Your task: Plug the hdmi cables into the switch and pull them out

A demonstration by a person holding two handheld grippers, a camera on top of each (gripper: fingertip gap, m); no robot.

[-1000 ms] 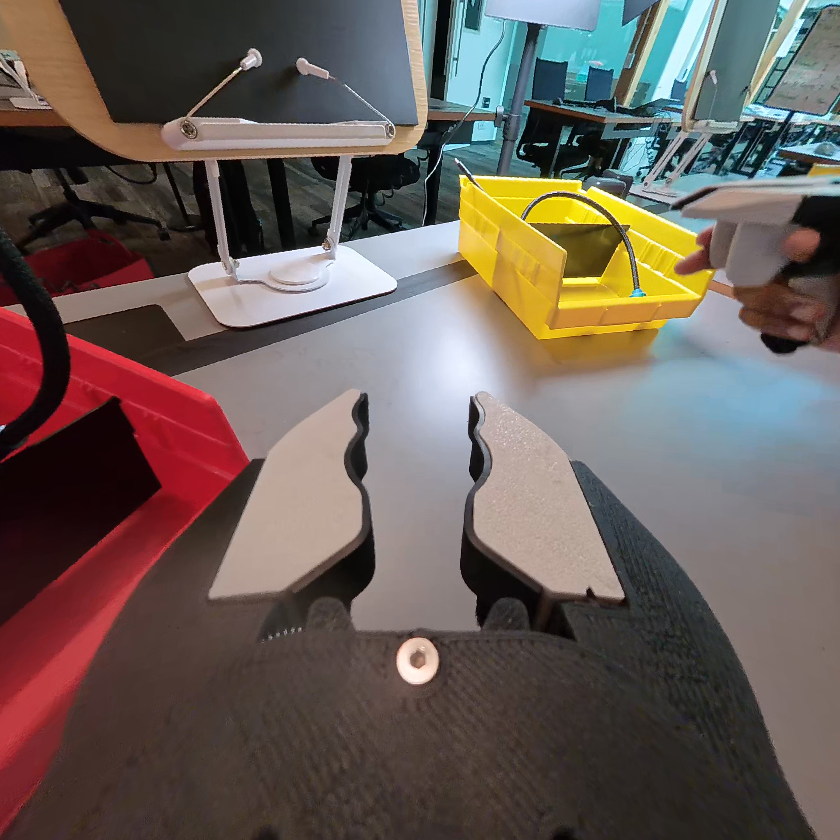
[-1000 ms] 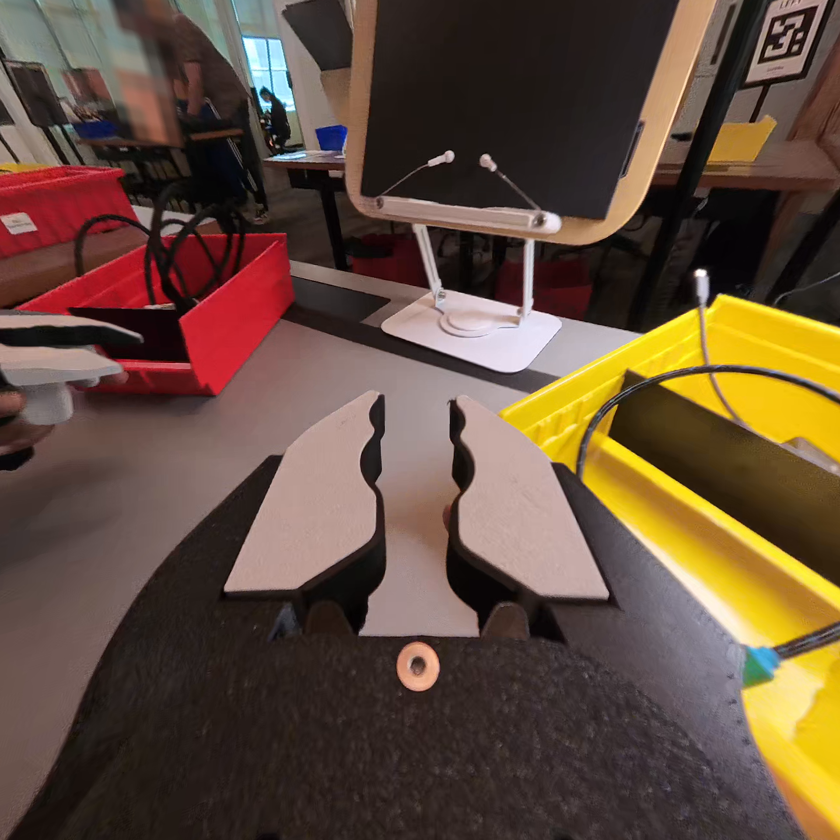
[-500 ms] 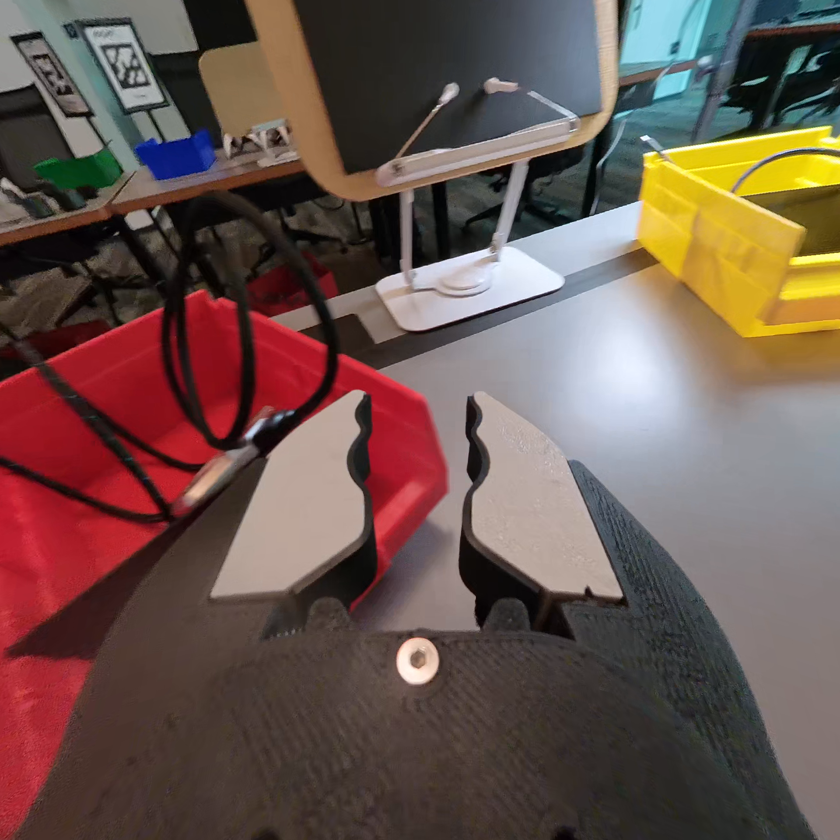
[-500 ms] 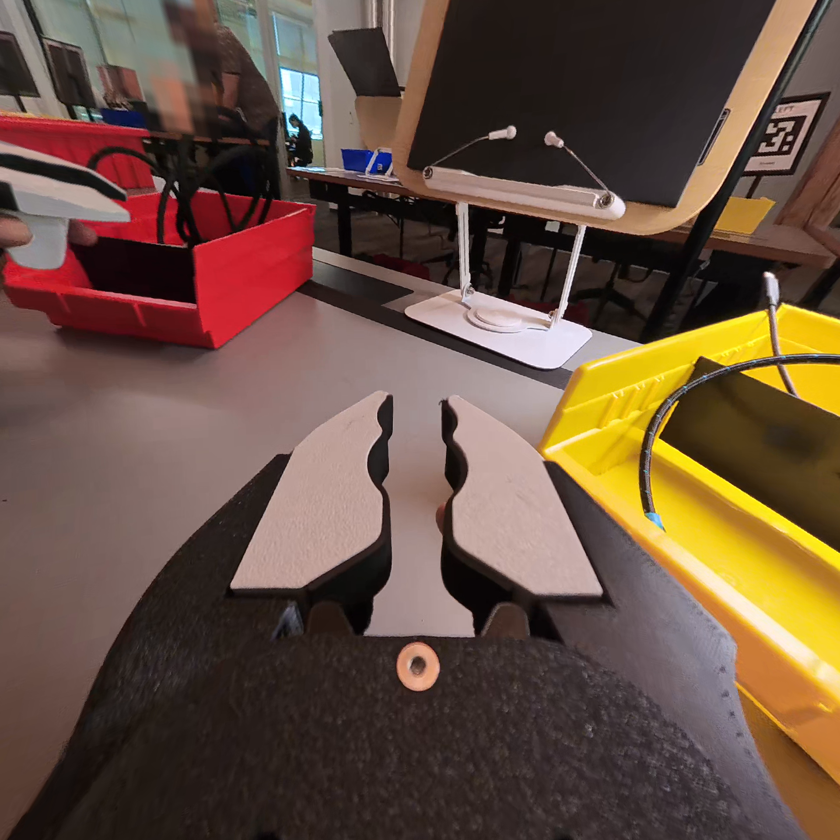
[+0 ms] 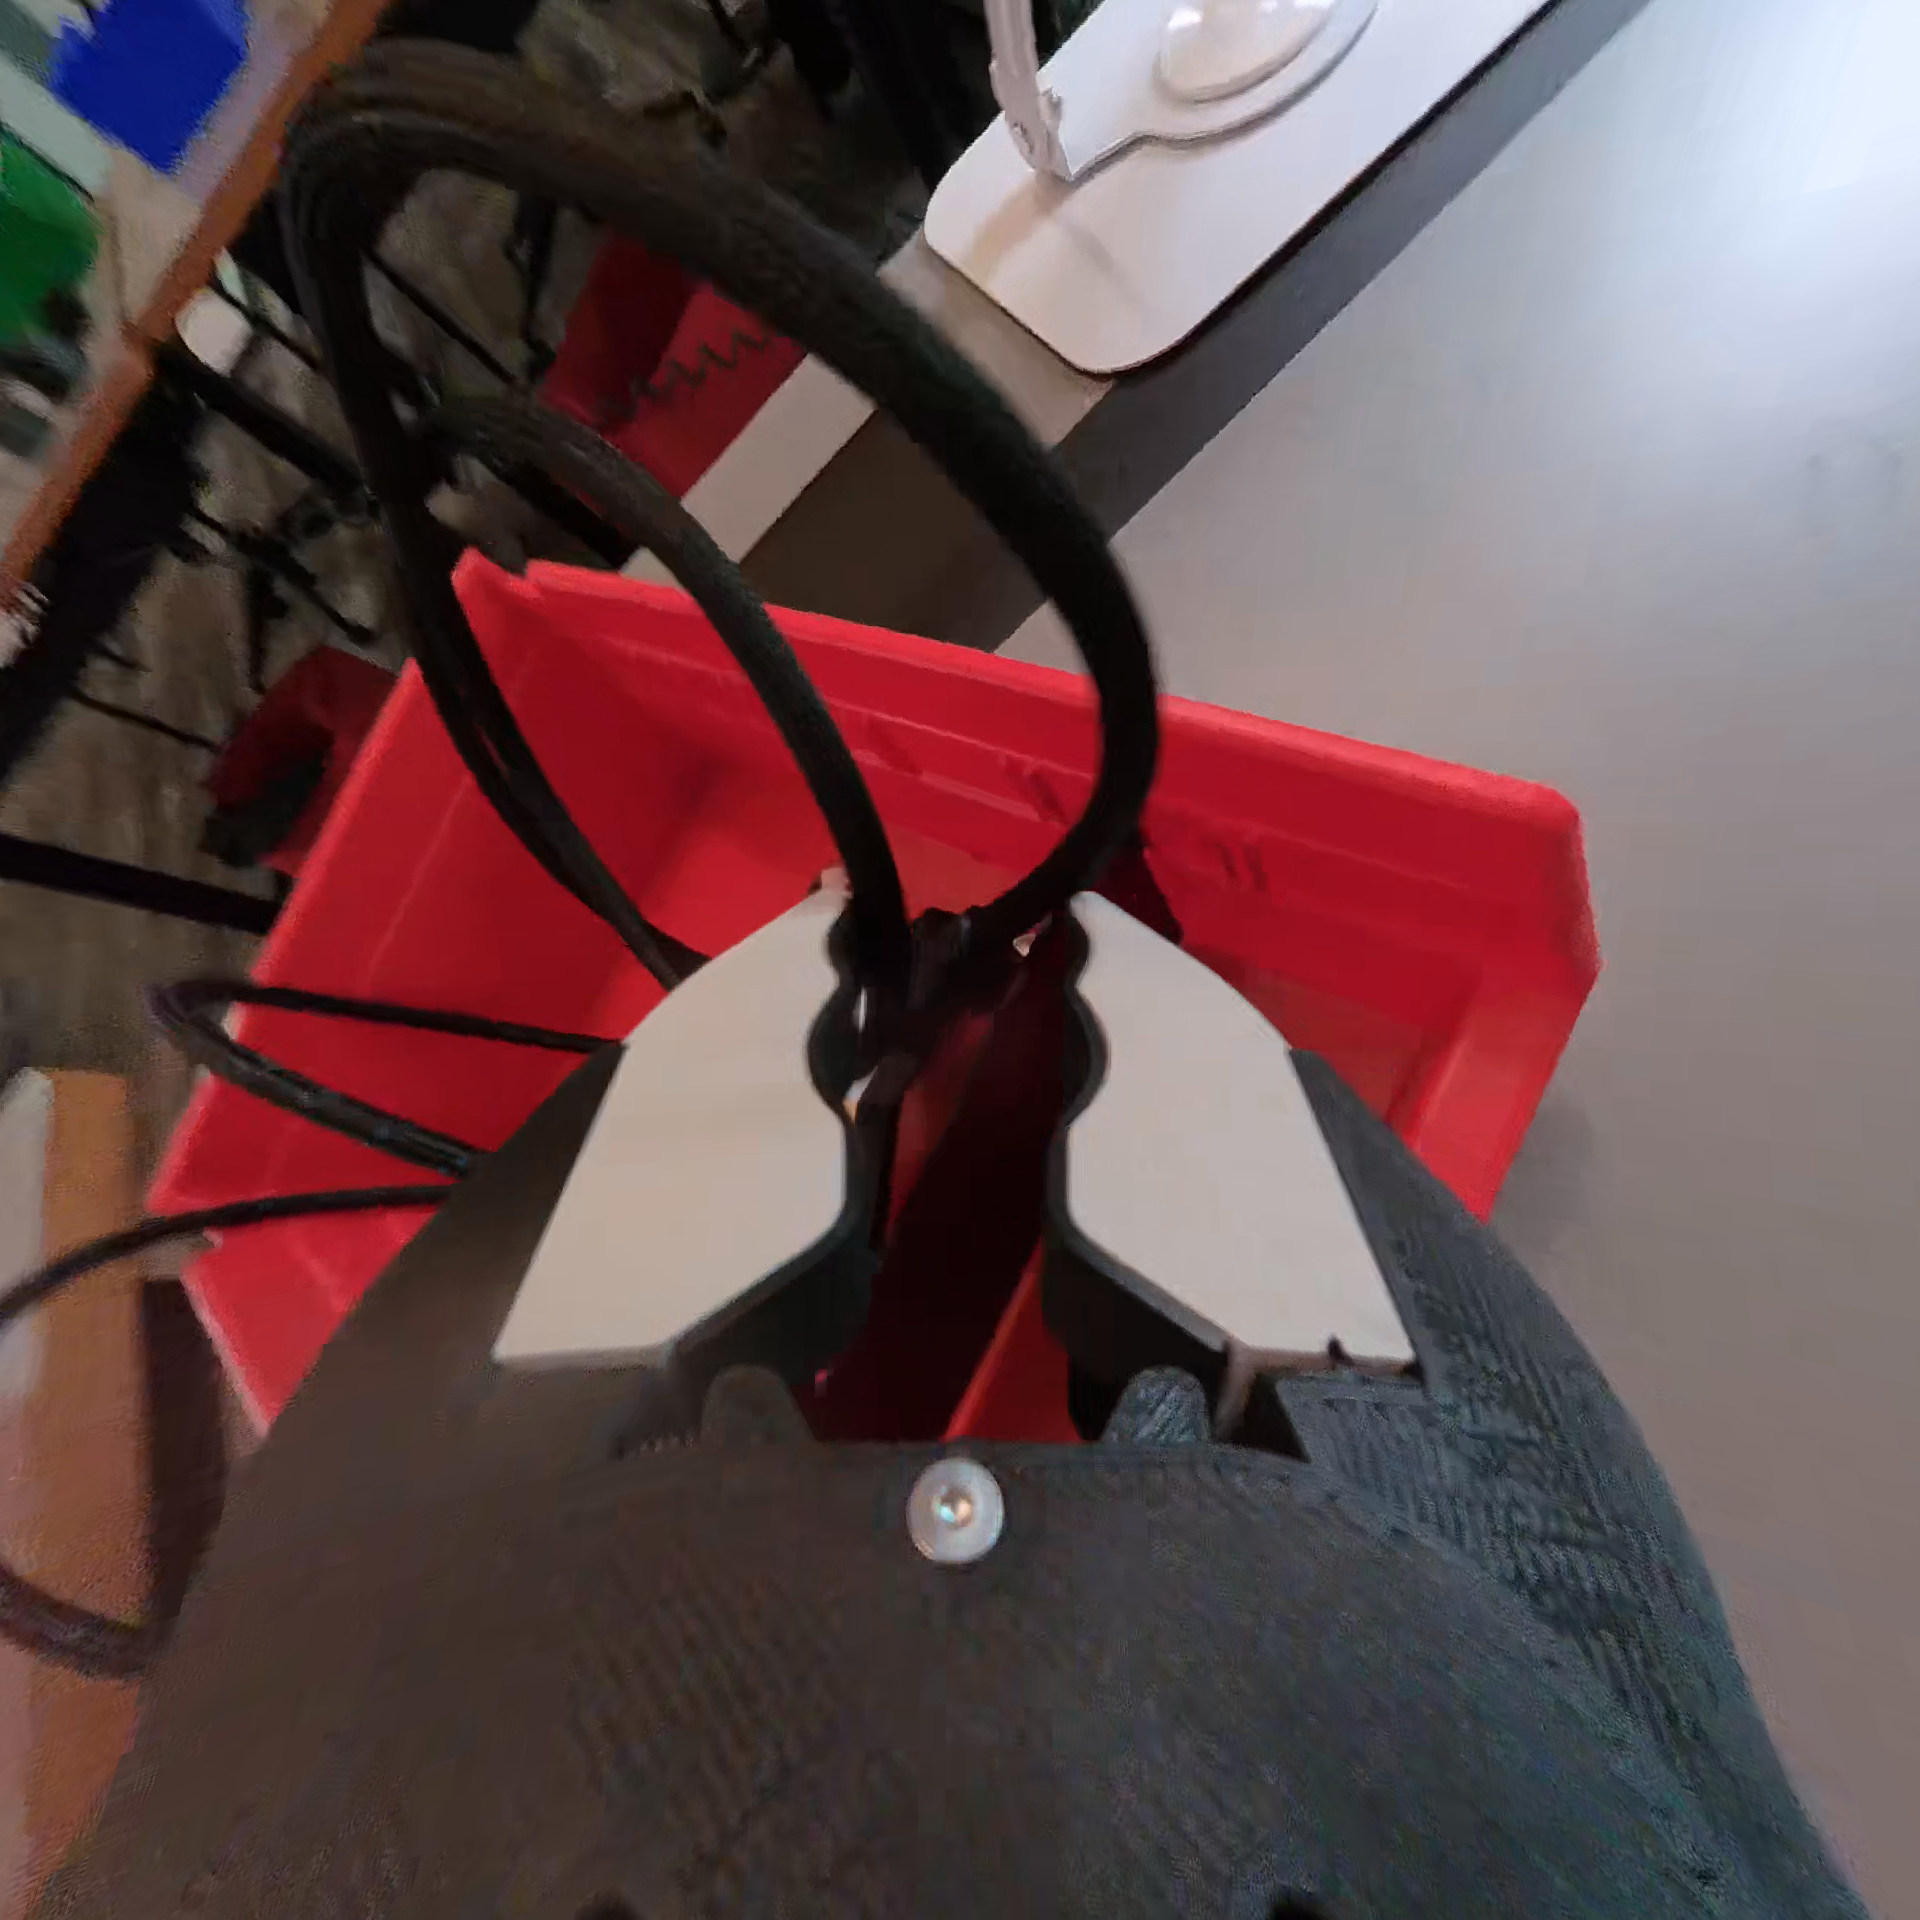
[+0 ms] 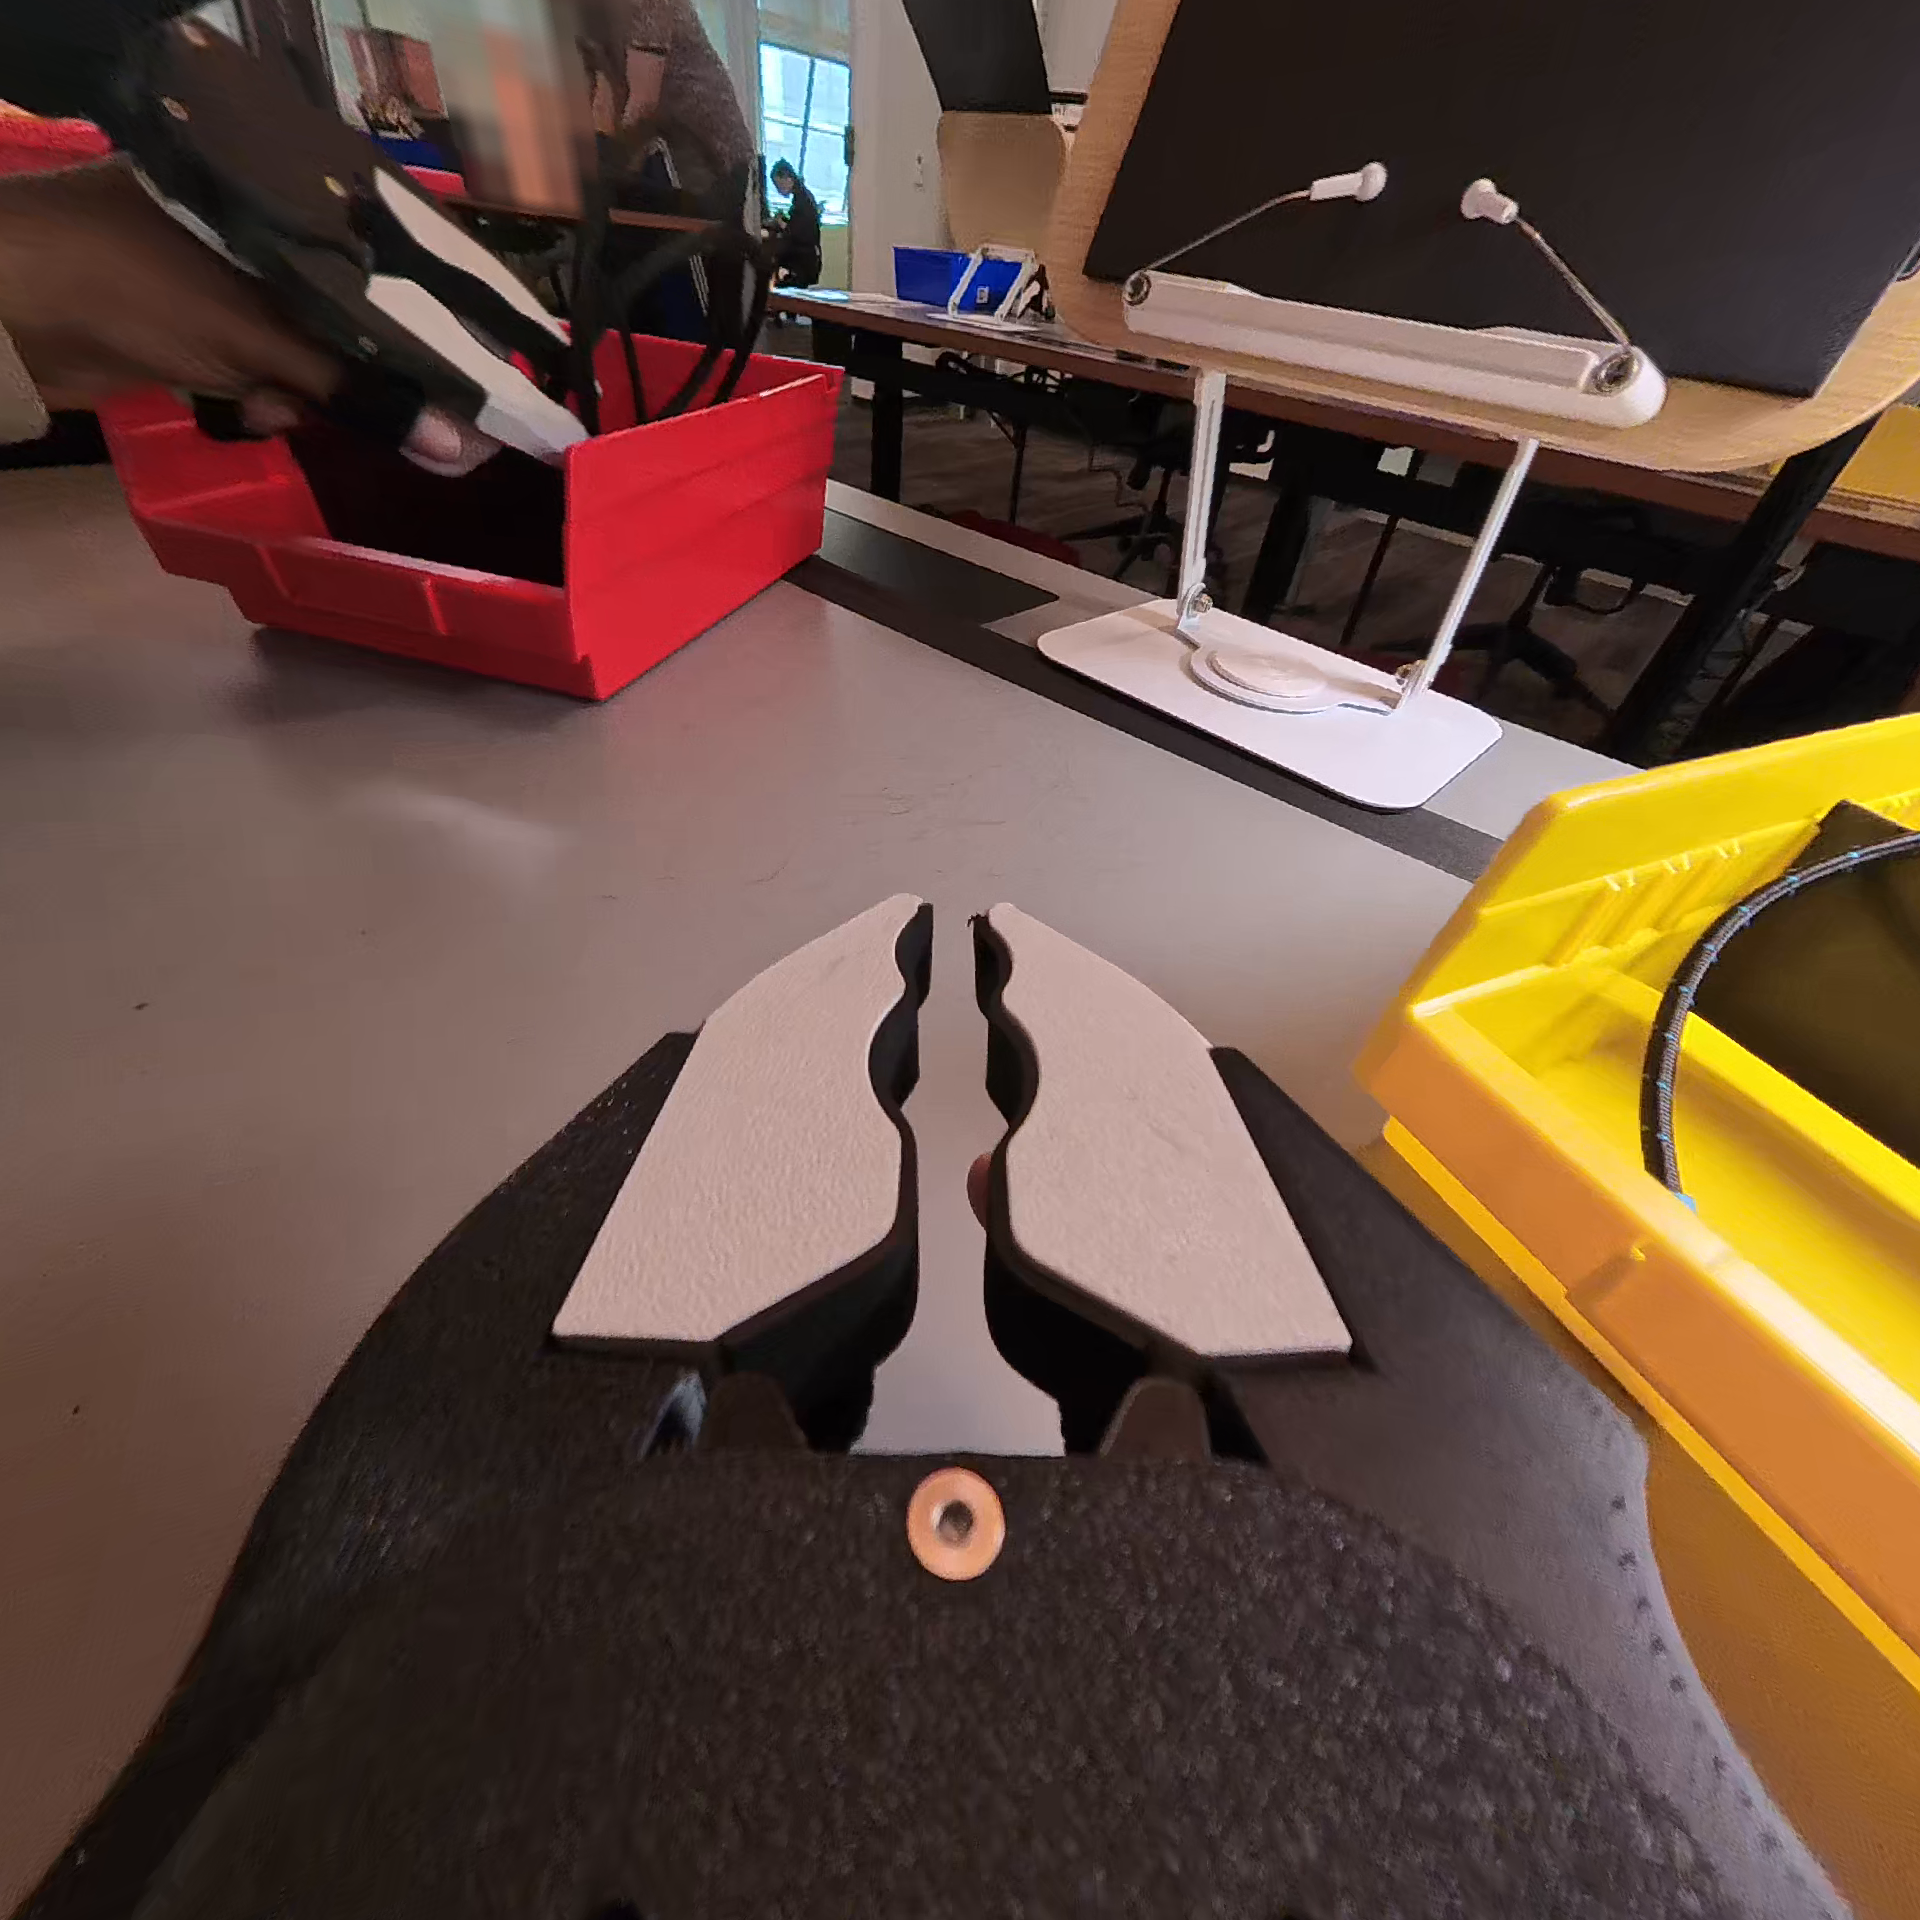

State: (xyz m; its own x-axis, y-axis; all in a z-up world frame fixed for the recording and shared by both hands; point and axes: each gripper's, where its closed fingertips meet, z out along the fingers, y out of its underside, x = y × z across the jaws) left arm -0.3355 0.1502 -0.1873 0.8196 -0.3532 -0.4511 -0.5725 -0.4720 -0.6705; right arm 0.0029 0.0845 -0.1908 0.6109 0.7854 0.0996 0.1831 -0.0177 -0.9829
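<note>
Left gripper (image 5: 951,940) — jaws parted, tips reaching into the red bin (image 5: 1351,852), black HDMI cable (image 5: 790,312) looping between them. Right gripper (image 6: 951,925) — narrow gap, empty, above the table (image 6: 416,883) beside the yellow bin (image 6: 1558,1091).

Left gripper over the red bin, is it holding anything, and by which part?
Nothing yet. The left gripper is open above the red bin, with a black cable loop crossing its fingertips, not clamped.

Nothing legible anywhere right now: the red bin (image 6: 665,540), the yellow bin (image 6: 1621,1049) and the white stand (image 6: 1309,717) carry no readable writing, labels, numbers or signs in either view.
</note>
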